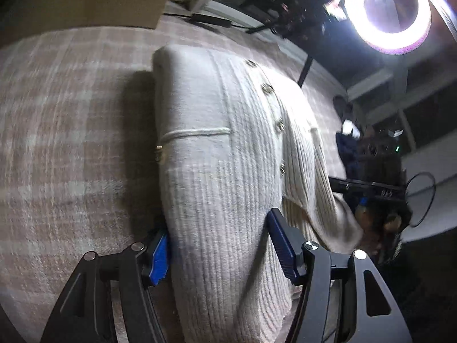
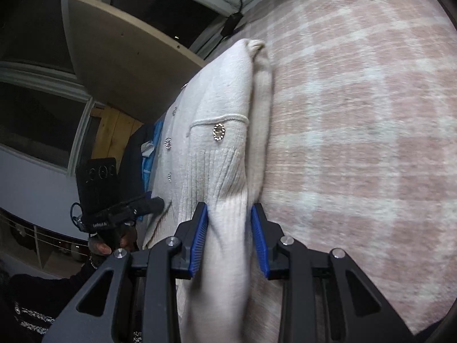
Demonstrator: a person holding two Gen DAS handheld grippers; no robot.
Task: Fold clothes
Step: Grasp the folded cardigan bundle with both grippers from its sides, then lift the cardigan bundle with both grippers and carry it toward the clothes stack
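Here, left to right. Left hand-held gripper [image 1: 218, 241]: black frame, blue ribbed pads, clamped on a thick bundle of the cream ribbed-knit cardigan with small sparkly ring buttons [image 1: 222, 148]. The cardigan hangs stretched between both tools, above a pink-and-white checked plush blanket [image 1: 65, 120]. A bright ring lamp [image 1: 387, 10] glares at upper right in that view. Right hand-held gripper [image 2: 230, 235]: same build, pads pinched on the cardigan [image 2: 220, 154] at its ribbed hem, fabric bulging out ahead of the tips. Checked blanket [image 2: 357, 114] spreads to the right. The other tool, gripped by a person's hand [image 2: 98, 245], shows at far left.
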